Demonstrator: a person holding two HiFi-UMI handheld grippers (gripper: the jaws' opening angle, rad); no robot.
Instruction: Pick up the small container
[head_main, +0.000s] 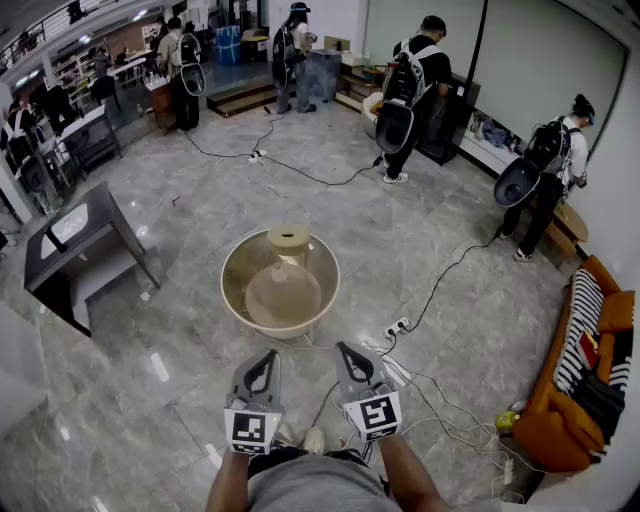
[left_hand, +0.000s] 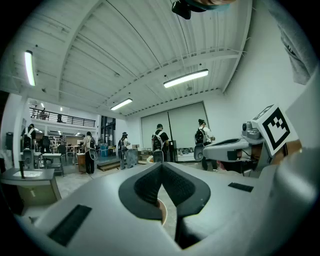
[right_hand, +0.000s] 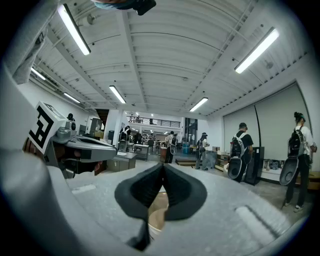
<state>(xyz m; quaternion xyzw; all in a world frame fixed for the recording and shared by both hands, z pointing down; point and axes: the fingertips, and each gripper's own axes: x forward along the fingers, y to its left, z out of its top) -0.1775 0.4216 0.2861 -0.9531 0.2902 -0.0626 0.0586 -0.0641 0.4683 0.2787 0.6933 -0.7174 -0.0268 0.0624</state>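
Left gripper (head_main: 269, 354) & right gripper (head_main: 343, 347) both clenched on nothing, held level side by side, well short of the round tub (head_main: 227, 272) on the floor, w/ small container (head_main: 289, 240) at tub's far edge.

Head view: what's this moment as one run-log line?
left gripper: shut, empty | right gripper: shut, empty | small container: untouched, at far rim of tub

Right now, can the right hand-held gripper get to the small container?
Probably yes, with a forward reach: the small container stands uncovered at the big bowl's far side, but the right hand-held gripper is shut and must open first.
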